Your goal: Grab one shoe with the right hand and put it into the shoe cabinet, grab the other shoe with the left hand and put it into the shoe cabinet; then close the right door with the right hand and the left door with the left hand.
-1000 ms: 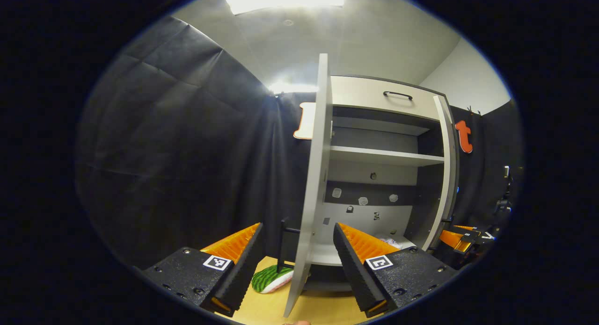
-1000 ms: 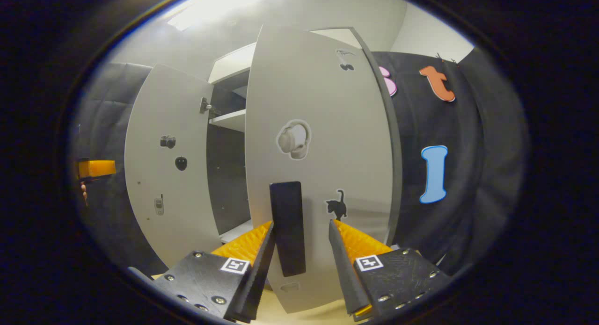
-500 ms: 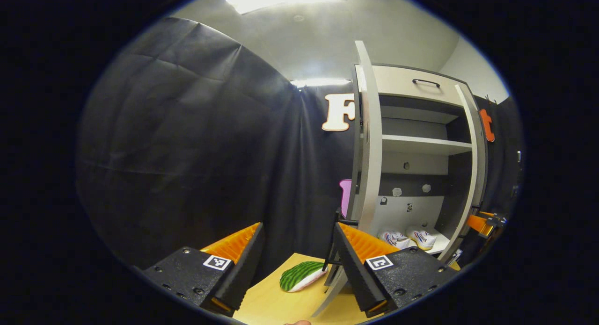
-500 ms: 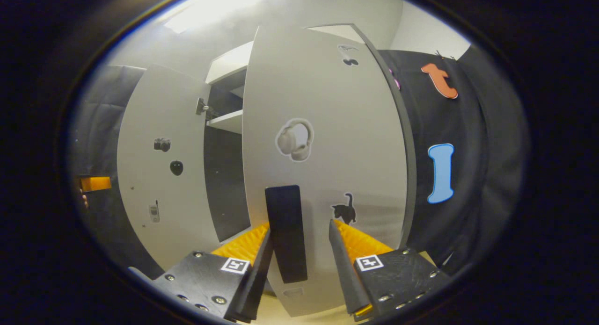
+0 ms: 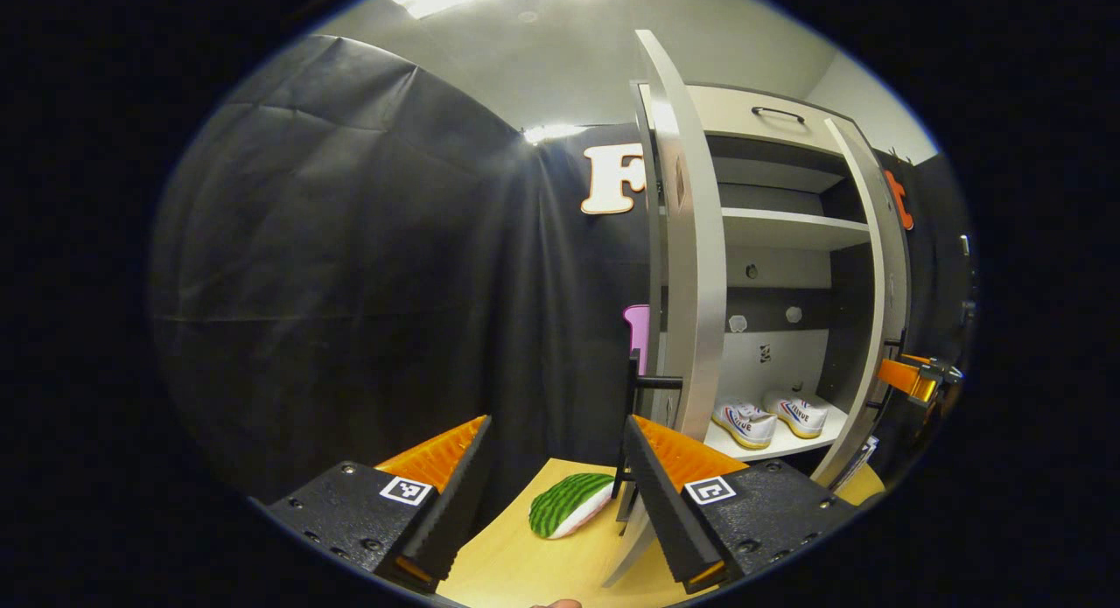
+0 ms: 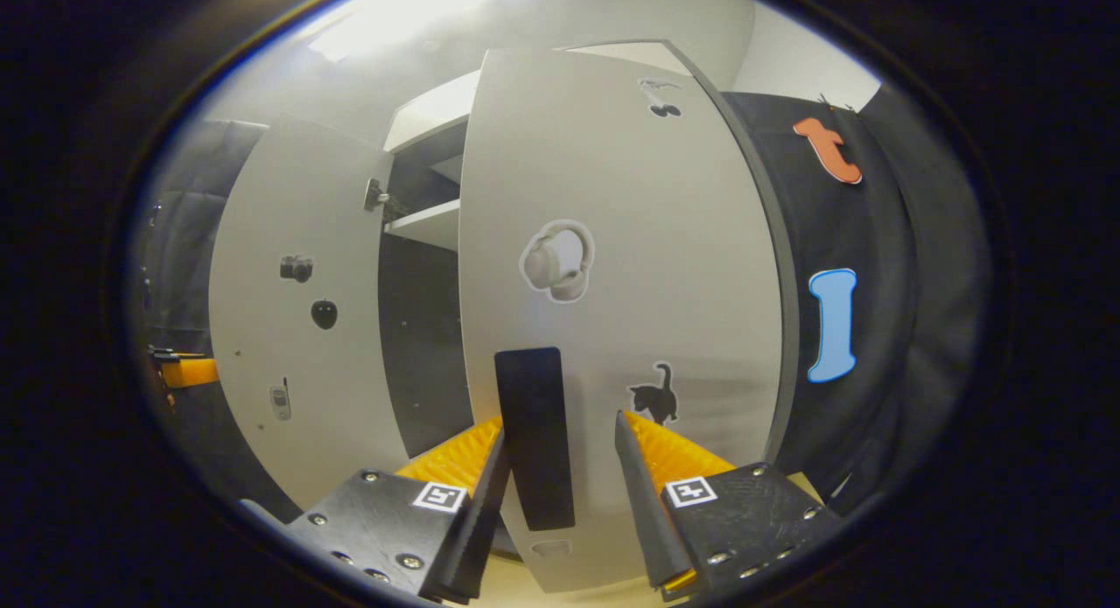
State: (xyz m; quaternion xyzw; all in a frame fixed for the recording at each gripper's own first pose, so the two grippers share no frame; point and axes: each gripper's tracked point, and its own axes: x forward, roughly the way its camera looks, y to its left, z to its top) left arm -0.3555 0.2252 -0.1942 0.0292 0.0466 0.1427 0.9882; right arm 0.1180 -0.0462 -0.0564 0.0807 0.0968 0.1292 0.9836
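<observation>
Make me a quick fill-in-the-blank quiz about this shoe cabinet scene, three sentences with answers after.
1. Both shoes sit on the cabinet's ____ shelf.
2. The right gripper has its fingers on either side of the right door's black ____.
3. On the wooden floor by the left door lies a green-striped ____ cushion.

Answers: bottom; handle; watermelon

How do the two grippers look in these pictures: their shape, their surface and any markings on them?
The left gripper and the right gripper look alike. Each has two wedge-shaped fingers with ribbed inner faces. Each finger sits on a black, rough-textured block fixed with small screws. Every block carries a small square black-and-white marker on its upper corner. No cables or sleeves are visible.
</observation>
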